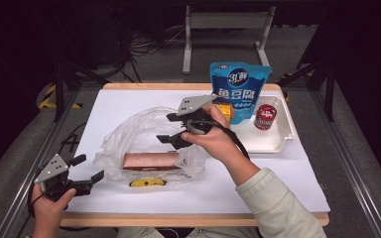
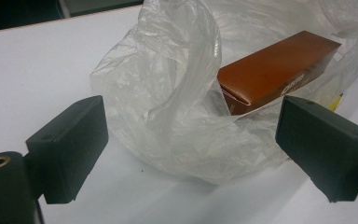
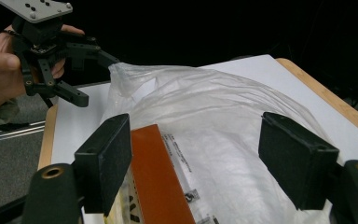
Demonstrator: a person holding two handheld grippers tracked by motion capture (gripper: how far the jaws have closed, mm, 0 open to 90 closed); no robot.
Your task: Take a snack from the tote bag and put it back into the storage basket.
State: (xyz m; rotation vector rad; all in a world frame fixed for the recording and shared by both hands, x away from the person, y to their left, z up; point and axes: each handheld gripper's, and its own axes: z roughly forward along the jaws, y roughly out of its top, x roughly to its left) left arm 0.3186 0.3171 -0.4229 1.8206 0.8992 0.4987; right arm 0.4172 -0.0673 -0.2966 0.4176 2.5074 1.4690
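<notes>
Blue pouch (image 1: 239,89): "3L鲜", "鱼豆腐". Brown box (image 2: 279,70): small white logo, unreadable.

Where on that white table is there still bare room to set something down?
Bare patches: the far left corner behind the plastic bag, and the near right, between the person's sleeve and the table edge. Crowded: the white tray with the blue pouch and can.

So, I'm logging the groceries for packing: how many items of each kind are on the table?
Clear plastic bag: 1
Brown box in the bag: 1
Yellow packet at the bag's near edge: 1
Blue pouch: 1
Red can: 1
Orange item, partly hidden: 1
White tray: 1
Total: 7
</notes>
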